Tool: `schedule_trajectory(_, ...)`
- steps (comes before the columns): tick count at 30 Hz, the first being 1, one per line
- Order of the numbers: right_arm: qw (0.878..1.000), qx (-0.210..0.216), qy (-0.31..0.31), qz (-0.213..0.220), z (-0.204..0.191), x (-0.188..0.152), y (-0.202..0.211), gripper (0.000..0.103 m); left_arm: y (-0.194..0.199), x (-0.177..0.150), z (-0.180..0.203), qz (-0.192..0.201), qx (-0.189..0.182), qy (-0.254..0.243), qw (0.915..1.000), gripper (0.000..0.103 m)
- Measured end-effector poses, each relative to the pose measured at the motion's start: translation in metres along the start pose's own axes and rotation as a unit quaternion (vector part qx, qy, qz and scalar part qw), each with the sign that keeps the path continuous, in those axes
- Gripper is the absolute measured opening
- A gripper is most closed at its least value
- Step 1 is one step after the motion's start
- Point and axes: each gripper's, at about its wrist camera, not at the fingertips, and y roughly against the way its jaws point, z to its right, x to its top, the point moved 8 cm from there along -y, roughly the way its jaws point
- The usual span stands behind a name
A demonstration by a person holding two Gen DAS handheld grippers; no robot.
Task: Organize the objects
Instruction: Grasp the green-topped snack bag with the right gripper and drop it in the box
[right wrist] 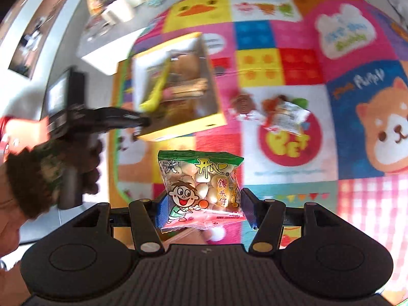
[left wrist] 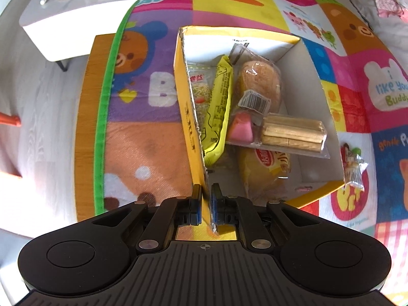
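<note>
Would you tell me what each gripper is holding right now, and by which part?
The left gripper is clamped on the near wall of the yellow box. The right gripper holds the snack packet by its two side edges, near the bottom.

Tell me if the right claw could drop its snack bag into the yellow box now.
Probably yes: the right claw holds the snack bag, and the yellow box is open-topped, though crowded.

A: What lies under everything?
B: A bright patchwork cartoon mat [left wrist: 142,137] with ducks, bears and a puppy, green-edged, over a wooden counter [left wrist: 85,132].
A: And beyond it?
B: A low white table [left wrist: 76,25] on pale floor [left wrist: 38,117], clutter blurred.
</note>
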Motion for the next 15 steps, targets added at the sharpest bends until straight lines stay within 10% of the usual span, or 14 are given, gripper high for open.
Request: schedule_trajectory(15,0.996,-0.027,0.072,0.038,-0.058,-0.004,0.03,0.057,0.002,-0.004,-0.008,0.004,-0.019,0.002,0.9998,0.009)
